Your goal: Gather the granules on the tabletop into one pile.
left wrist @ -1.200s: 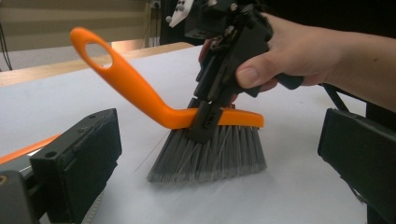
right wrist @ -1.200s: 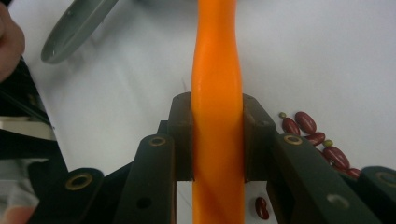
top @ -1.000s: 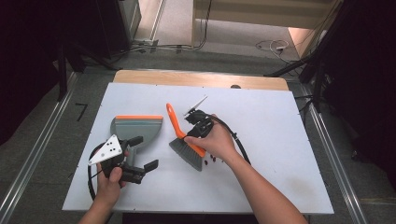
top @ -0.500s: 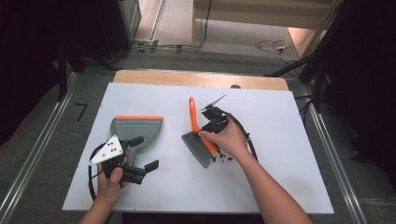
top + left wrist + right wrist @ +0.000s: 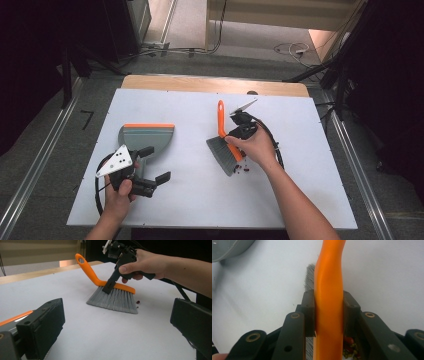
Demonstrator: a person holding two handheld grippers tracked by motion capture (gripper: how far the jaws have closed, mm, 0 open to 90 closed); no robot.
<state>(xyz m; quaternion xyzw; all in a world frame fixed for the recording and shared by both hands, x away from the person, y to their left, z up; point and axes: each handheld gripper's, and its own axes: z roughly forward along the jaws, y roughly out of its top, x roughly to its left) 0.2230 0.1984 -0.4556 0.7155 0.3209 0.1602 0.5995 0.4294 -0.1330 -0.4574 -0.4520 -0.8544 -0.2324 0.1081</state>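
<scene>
Where the high view looks down on the white desk (image 5: 200, 195), the right gripper (image 5: 231, 137) sits near the middle of the desk, toward its far edge, clenched on the orange back of a hand brush (image 5: 220, 119) whose grey bristles (image 5: 223, 155) rest on the surface and whose handle points at the far edge. A few small dark red crumbs (image 5: 243, 169) lie just beside the bristles on the near side. Toward the left edge lies a grey dustpan (image 5: 145, 140) with an orange lip facing the far edge, and the left gripper (image 5: 155, 165) rests near the front-left corner, just near of the dustpan, its jaws spread apart with nothing between them. From the left gripper view, its two black jaws stand wide at either side, released, and beyond them the brush (image 5: 112, 296) stands on its bristles, the right gripper (image 5: 108, 288) pinching the orange back from above while a hand (image 5: 146, 263) holds it; red crumbs (image 5: 138, 302) lie at the bristle tips. Seen in the right gripper view, both jaws press flat against the sides of the orange handle (image 5: 329, 290), bristles (image 5: 310, 277) showing behind it, crumbs (image 5: 349, 346) below, and a corner of the dustpan (image 5: 229, 248) at the upper left.
</scene>
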